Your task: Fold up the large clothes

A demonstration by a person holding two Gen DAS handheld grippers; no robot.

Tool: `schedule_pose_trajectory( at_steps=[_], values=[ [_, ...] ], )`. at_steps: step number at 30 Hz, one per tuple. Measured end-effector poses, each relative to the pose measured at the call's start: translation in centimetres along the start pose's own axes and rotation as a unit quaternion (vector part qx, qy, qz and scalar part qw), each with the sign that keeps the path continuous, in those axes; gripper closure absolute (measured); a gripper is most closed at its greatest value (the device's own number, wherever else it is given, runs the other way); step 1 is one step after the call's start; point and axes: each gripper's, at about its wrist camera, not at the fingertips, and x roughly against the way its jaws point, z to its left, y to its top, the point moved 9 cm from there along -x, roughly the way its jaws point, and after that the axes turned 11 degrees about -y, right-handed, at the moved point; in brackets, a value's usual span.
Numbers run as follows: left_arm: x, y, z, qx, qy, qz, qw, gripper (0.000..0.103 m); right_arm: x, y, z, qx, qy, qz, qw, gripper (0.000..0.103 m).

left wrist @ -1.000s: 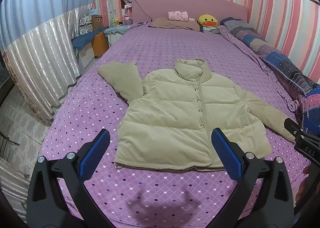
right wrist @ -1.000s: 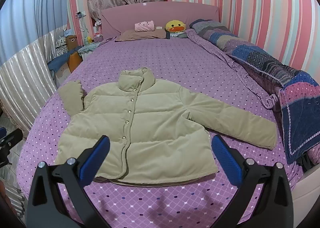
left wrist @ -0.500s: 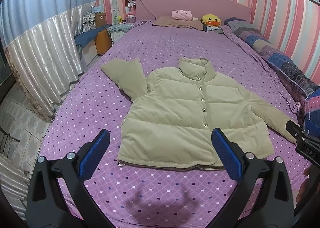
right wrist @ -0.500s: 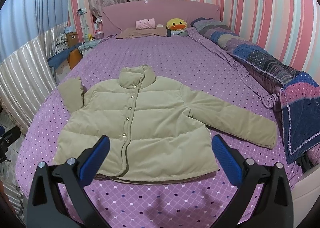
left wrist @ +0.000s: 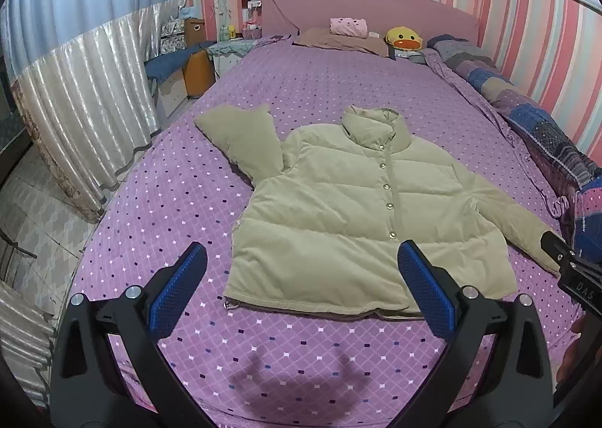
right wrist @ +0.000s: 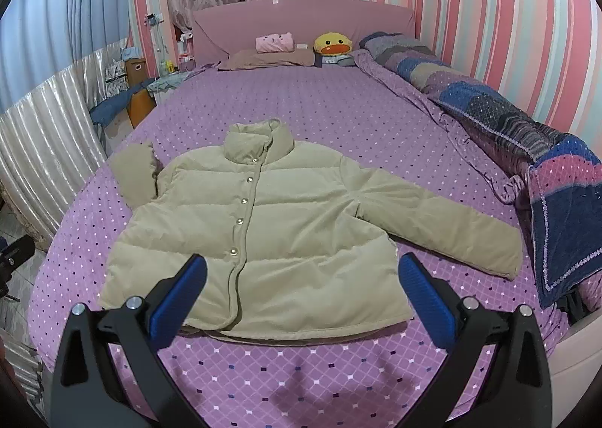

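A beige puffer jacket [left wrist: 350,210] lies face up and buttoned on the purple dotted bed [left wrist: 169,210]. It also shows in the right wrist view [right wrist: 271,225]. Its left sleeve [left wrist: 244,142] is bent upward beside the shoulder. Its right sleeve [right wrist: 444,221] stretches out toward the quilt. My left gripper [left wrist: 301,285] is open and empty above the bed near the jacket's hem. My right gripper [right wrist: 301,289] is open and empty, also near the hem. The right gripper's body shows at the right edge of the left wrist view [left wrist: 572,270].
A patchwork quilt [right wrist: 526,149] lies rolled along the bed's right side. Pillows [left wrist: 338,38] and a yellow duck toy [left wrist: 404,38] sit at the pink headboard. A silvery curtain [left wrist: 86,119] and a bedside cabinet [left wrist: 177,78] stand left of the bed.
Both grippers have drawn back and up a little, so the jacket sits slightly farther away in both views. Both stay open. The jacket has not moved.
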Motion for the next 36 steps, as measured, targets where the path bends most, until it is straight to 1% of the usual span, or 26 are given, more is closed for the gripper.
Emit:
schedule_pose_trajectory(
  at_steps=[4,14,21,28,36],
  values=[
    [-0.5,-0.1,0.0,0.003,0.000,0.006,1.0000,0.003,-0.5,-0.5,0.5,0.003,0.003,0.007,1.000,0.002],
    [-0.7,0.0,0.0,0.000,0.009,0.005,0.9999,0.003,-1.3,-0.6,1.1,0.006,0.007,0.011,1.000,0.002],
    [-1.0,-0.1,0.2,0.003,0.010,0.008,0.9999,0.003,-1.4,-0.6,1.1,0.006,0.004,0.012,1.000,0.002],
    [-1.5,-0.1,0.3,0.002,0.010,0.012,0.9999,0.003,-2.0,-0.9,1.1,0.001,0.011,0.018,1.000,0.002],
    [-2.1,-0.5,0.7,0.005,0.013,0.020,0.9997,0.003,-2.4,-1.4,1.3,0.006,0.006,0.025,1.000,0.002]
  ],
)
